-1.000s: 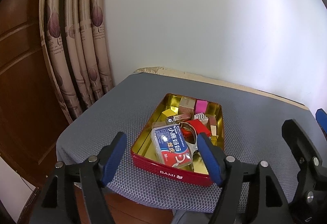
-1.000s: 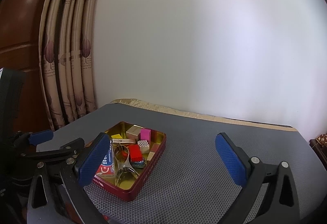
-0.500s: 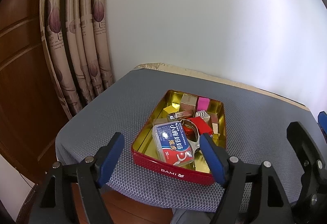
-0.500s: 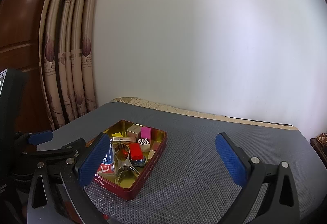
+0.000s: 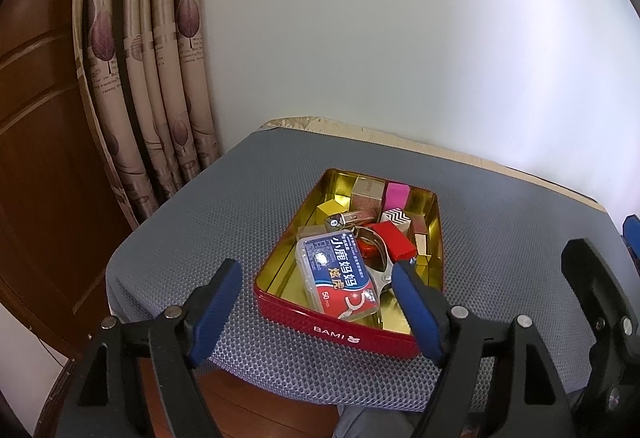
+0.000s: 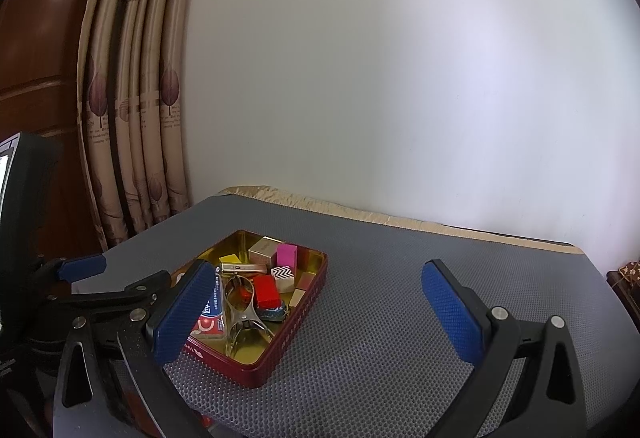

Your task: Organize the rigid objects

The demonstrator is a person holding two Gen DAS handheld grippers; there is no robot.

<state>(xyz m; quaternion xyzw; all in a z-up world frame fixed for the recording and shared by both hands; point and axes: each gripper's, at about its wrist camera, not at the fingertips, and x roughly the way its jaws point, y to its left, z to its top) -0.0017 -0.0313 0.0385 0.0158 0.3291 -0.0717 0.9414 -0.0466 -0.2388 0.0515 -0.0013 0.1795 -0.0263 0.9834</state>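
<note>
A red tin (image 5: pixel 344 332) with a gold inside sits on the grey mat. In it lie a blue-and-red floss box (image 5: pixel 336 270), a metal clamp (image 6: pixel 240 310), a red block (image 5: pixel 394 240), a pink block (image 5: pixel 396 194), a zigzag block (image 5: pixel 396 217), a yellow block (image 5: pixel 332 208) and a tan box (image 5: pixel 366 188). My left gripper (image 5: pixel 314 274) hovers open over the tin's near end, its pads apart from everything. My right gripper (image 6: pixel 318 278) stands wide open to the tin's right and holds nothing.
The grey mesh mat (image 6: pixel 400 318) covers the table, with bare room right of the tin. A patterned curtain (image 5: pixel 152 78) and a wooden door (image 5: pixel 36 118) stand at the left, beyond the table's edge. A white wall closes the back.
The left gripper's jaws have spread slightly wider. The tin, its contents and the right gripper have not moved.
</note>
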